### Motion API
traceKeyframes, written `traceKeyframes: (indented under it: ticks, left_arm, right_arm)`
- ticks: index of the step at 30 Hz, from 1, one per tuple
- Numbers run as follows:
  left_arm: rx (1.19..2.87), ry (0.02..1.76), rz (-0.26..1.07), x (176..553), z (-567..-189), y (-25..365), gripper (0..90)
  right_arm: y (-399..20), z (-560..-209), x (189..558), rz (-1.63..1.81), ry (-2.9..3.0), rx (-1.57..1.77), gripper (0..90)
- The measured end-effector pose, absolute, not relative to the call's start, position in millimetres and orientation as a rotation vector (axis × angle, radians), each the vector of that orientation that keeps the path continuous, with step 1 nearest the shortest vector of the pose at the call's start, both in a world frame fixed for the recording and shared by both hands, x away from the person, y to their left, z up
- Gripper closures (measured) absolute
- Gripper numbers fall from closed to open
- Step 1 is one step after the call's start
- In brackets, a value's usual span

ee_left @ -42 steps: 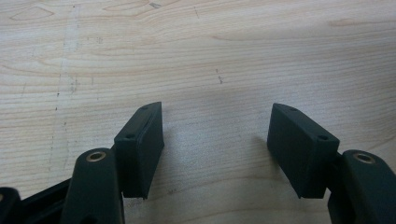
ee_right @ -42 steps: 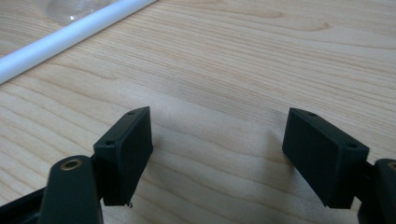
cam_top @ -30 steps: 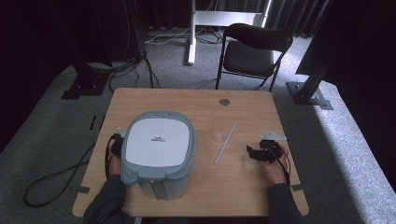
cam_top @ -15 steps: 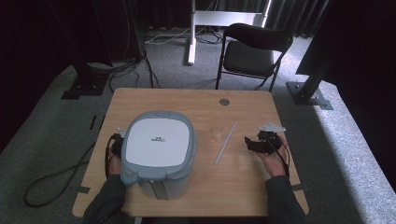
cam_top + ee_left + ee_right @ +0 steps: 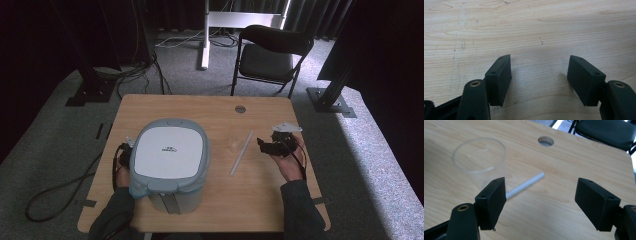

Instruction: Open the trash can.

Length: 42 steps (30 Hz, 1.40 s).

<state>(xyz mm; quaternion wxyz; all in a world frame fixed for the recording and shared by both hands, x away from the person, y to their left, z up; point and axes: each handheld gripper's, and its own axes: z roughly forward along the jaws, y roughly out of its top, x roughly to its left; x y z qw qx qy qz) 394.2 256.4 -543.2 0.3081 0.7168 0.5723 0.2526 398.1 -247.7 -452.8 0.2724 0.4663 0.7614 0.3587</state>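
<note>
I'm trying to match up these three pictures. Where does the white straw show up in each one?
High view: the white straw lies slanted on the table, right of centre, beside the clear cup.
Left gripper view: not in it.
Right gripper view: the straw lies at centre, right of the cup.
Shared landmark: the round hole in the tabletop.

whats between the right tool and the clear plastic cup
In the high view, the white straw lies on the bare wooden table between the right tool and the clear plastic cup.
</note>
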Motion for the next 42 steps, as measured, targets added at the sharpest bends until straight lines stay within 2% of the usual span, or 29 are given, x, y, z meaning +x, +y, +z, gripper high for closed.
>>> traceKeyframes:
  ticks: [25,42]
  left_arm:
    - [1.896,1.509,0.666,394.3,-543.2,256.6,36.2]
    - [1.895,1.508,0.666,394.4,-543.2,256.6,36.3]
  right_arm:
    - [-198.5,-399.9,410.9,1.063,2.059,1.104,24.1]
    - [-174.1,-380.7,416.6,1.121,2.084,1.037,26.0]
